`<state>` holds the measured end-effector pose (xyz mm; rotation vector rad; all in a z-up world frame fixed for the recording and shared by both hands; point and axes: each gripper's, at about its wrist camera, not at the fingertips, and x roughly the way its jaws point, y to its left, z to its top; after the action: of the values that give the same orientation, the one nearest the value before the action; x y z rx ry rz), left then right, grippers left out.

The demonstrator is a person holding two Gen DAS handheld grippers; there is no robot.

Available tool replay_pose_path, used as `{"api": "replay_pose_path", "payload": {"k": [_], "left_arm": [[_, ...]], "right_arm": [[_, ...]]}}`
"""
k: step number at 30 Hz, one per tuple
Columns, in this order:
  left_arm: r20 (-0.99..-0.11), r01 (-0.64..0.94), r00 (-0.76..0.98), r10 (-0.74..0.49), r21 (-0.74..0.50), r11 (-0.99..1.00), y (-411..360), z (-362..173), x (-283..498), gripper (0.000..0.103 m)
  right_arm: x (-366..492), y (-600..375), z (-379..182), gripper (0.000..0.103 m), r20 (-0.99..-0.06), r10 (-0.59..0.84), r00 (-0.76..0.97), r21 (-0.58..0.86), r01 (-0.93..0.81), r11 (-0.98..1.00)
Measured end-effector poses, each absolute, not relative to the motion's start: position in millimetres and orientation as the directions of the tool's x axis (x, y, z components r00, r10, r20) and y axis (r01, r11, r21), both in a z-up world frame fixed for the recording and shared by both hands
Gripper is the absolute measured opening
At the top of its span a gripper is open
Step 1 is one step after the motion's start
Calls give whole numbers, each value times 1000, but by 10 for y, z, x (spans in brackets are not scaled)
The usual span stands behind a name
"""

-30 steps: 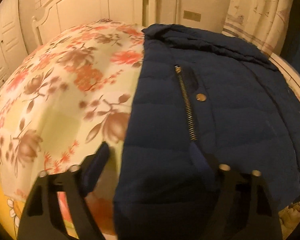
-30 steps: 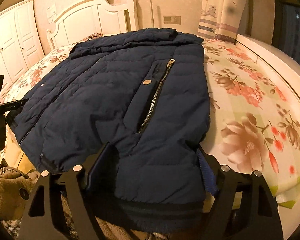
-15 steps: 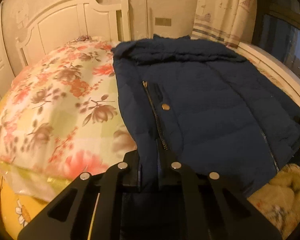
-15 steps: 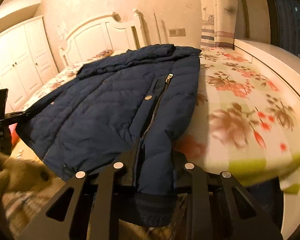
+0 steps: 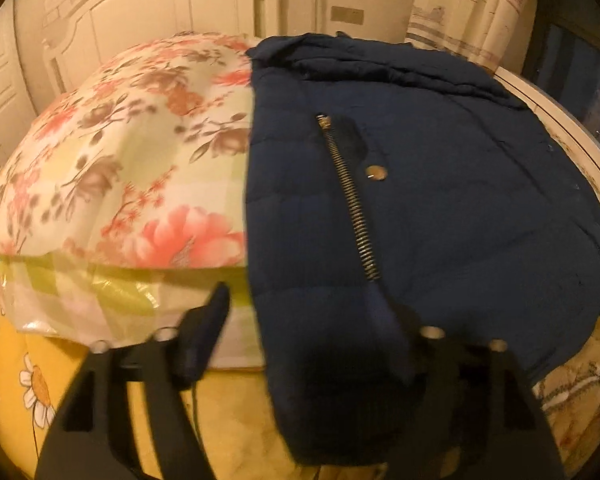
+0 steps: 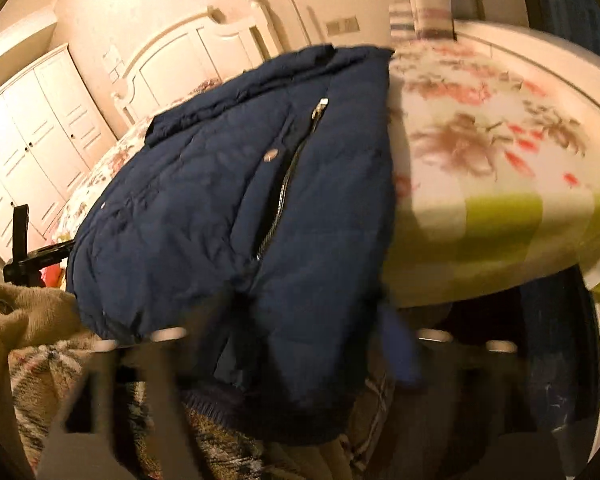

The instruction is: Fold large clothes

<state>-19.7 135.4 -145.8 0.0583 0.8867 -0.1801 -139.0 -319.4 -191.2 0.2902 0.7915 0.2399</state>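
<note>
A navy padded jacket [image 5: 440, 208] lies on the floral bed cover, its hem hanging over the bed's foot edge; a pocket zip [image 5: 350, 196] and a snap show. It also shows in the right wrist view [image 6: 220, 216]. My left gripper [image 5: 300, 320] is open, its jaws wide, with the jacket's left hem corner between and in front of them. My right gripper [image 6: 308, 320] is open and blurred, its jaws either side of the jacket's right hem corner. The left gripper [image 6: 24, 248] shows at the far left in the right wrist view.
The floral bed cover [image 5: 132, 168] spreads to the left of the jacket and to its right [image 6: 500, 152]. A white headboard [image 5: 160, 20] stands behind. A brown plaid blanket [image 6: 40, 344] lies below the hem. A white wardrobe [image 6: 32, 152] stands left.
Half a second ago both grippers were shut on the jacket's hem corners. Now both are open and the hem has dropped at the bed's foot edge.
</note>
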Motion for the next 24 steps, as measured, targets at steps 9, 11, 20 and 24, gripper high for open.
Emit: {"api": "replay_pose_path", "payload": {"k": [9,11,20,24], "left_arm": [[-817,186,534,-216,-136,973,1490,-1699,-285,83],[-812,176,537,-228,-156,972,1446,-1752,-201,83],[-749,226,580,-319,-229,947,1258,-1536,-244,7],[-648,226,688,-327,-237,945,1404,-1045,-500,6]], "right_arm": [[-1339,-3166,-2099,94,-672,408,617,424,-130,896],[-1346,-3184,-2115,89,-655,430,622,452,-134,882],[-1419,-2936,-1920,24,-603,373,705,311,-222,924],[-1607,-3023,-1720,19,-555,345,757,291,-212,933]]}}
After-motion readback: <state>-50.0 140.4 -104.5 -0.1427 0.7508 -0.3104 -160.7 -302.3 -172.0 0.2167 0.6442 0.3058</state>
